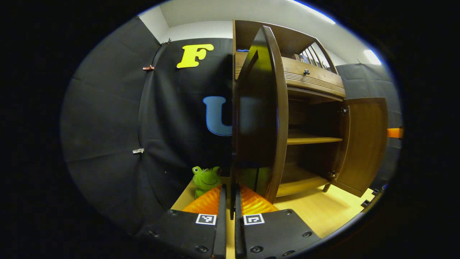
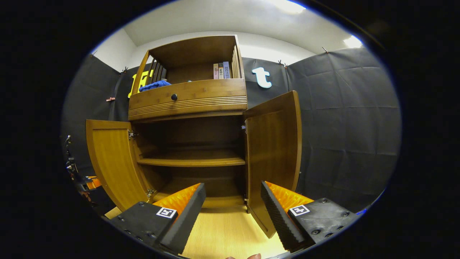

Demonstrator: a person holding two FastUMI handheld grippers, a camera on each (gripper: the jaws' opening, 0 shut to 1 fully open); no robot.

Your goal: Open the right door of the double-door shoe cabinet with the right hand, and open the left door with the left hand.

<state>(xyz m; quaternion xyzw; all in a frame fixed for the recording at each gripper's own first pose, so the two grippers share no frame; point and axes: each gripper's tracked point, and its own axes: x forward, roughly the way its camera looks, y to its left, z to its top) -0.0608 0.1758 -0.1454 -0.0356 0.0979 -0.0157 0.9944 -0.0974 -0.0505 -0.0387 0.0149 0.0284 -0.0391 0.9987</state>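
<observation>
Both doors on the shoe cabinet (image 2: 190, 144) are swung open here. In the right gripper view you're looking pretty much straight into it: the right door (image 2: 273, 151) stands out toward the camera on the right side, the left door (image 2: 115, 162) is folded out on the other side, and between them you can see a bare middle shelf (image 2: 192, 162) and the cabinet floor. Above the doors there's a drawer front with a small dark knob (image 2: 174, 96), and up in the open top section a blue cloth (image 2: 154, 85) and a few books (image 2: 221, 71) standing at the right. The right gripper (image 2: 230, 205) is spread wide with nothing between its fingers — it sits in front of the opening, the right door's lower edge just behind its right finger. In the left gripper view the left gripper (image 1: 230, 201) is nearly closed, only a thin slit between the fingers, and the left door's free edge lines up right above that slit. Whether it actually has the door pinched, I can't tell — the bottom of the door blocks the fingertips. A green frog plush (image 1: 205, 178) sits on the pale wood floor (image 1: 323, 208) just left of that door.
</observation>
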